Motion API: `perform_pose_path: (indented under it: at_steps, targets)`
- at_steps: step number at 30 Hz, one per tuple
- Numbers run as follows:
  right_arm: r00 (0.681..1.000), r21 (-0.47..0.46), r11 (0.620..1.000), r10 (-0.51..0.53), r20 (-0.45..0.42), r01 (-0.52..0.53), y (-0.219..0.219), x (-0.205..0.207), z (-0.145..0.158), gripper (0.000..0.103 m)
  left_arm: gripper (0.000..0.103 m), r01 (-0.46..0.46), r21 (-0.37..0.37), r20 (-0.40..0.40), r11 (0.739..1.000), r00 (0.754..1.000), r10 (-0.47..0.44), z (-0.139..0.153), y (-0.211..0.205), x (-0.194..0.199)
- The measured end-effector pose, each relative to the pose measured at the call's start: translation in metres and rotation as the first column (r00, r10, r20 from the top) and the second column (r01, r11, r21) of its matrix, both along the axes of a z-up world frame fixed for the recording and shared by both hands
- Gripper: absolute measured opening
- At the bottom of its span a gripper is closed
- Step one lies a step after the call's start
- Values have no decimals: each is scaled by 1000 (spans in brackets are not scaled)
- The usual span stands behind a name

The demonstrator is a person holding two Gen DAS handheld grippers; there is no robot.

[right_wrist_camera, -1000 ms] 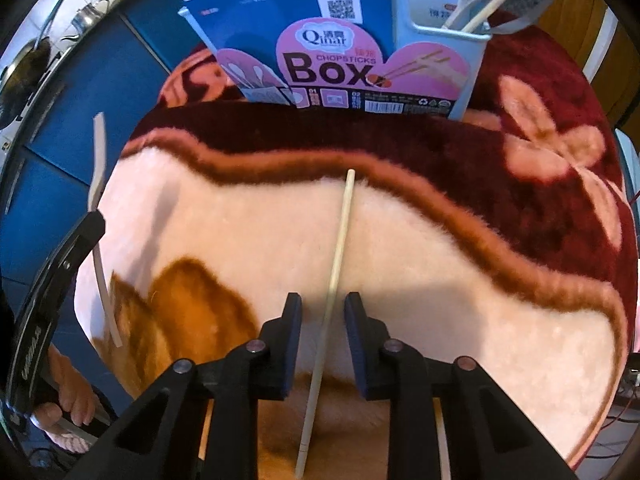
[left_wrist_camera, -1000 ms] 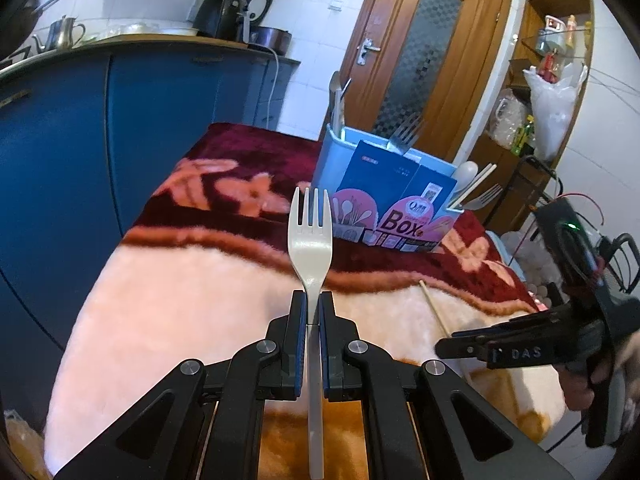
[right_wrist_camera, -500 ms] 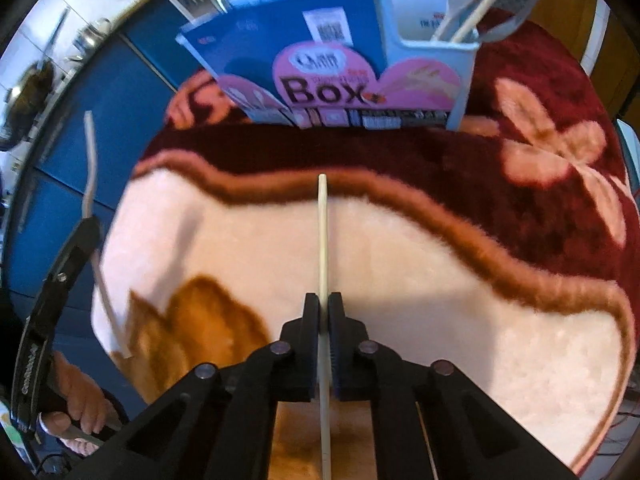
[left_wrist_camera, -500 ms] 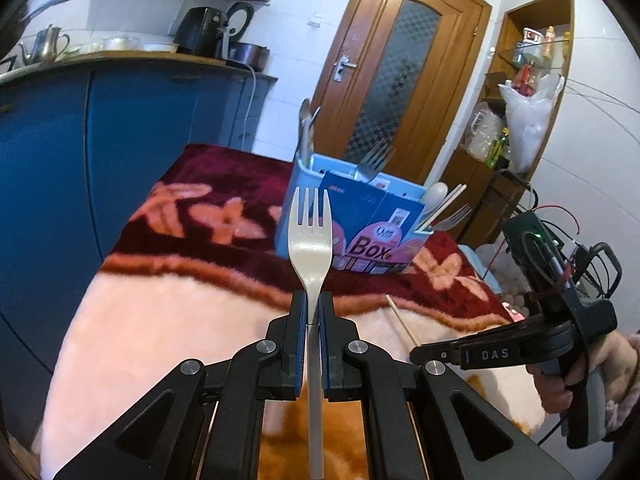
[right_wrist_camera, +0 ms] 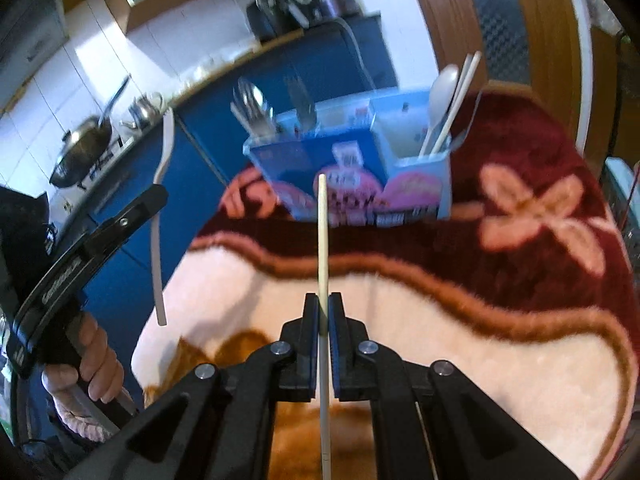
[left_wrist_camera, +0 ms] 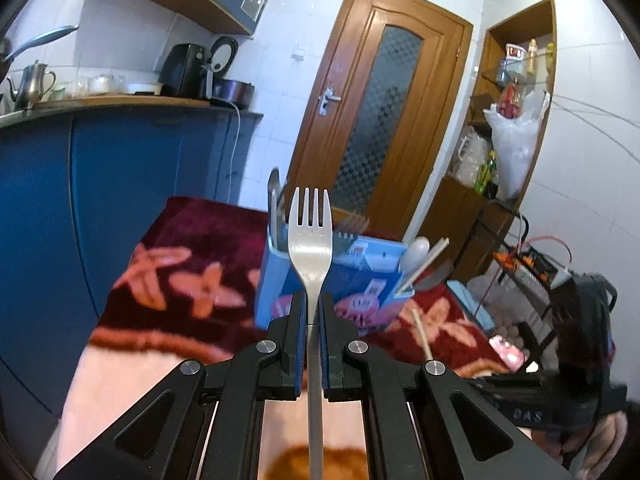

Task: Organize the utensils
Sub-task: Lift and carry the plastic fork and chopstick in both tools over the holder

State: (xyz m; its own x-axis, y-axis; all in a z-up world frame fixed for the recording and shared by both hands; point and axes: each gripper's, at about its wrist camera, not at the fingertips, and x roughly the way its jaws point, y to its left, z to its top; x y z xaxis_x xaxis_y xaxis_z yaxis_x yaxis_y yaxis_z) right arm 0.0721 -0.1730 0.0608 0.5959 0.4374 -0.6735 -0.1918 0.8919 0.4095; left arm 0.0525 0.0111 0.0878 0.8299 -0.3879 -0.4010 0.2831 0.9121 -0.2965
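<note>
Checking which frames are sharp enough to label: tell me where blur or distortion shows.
Left wrist view: fork sharp, blue box and blanket smeared, door frame bowed. Right wrist view: chopstick crisp, box, blanket and counter blurred.

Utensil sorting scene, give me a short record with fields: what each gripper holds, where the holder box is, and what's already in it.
left gripper: shut on the fork, tines pointing up
right gripper: shut on the chopstick
holder box: blue, standing on the flowered blanket, beyond both grippers
right compartment: white spoon and pale chopsticks
left compartment: metal cutlery, blurred
loose utensils on blanket: none visible
</note>
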Motion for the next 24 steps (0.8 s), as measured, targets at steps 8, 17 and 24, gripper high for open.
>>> perform_pose_path:
  at_steps: [8, 17, 24]
  targets:
    - [985, 41, 998, -59, 162, 53, -10, 0, 20, 6, 6, -29, -6, 38, 1000, 999, 29, 16, -6, 31]
    - [968, 49, 996, -90, 234, 81, -16, 1, 23, 6, 6, -62, -11, 132, 998, 989, 63, 33, -16, 59]
    - [956, 63, 993, -113, 271, 99, -24, 8, 24, 6, 6, -106, -24, 170, 994, 979, 108, 37, -29, 85]
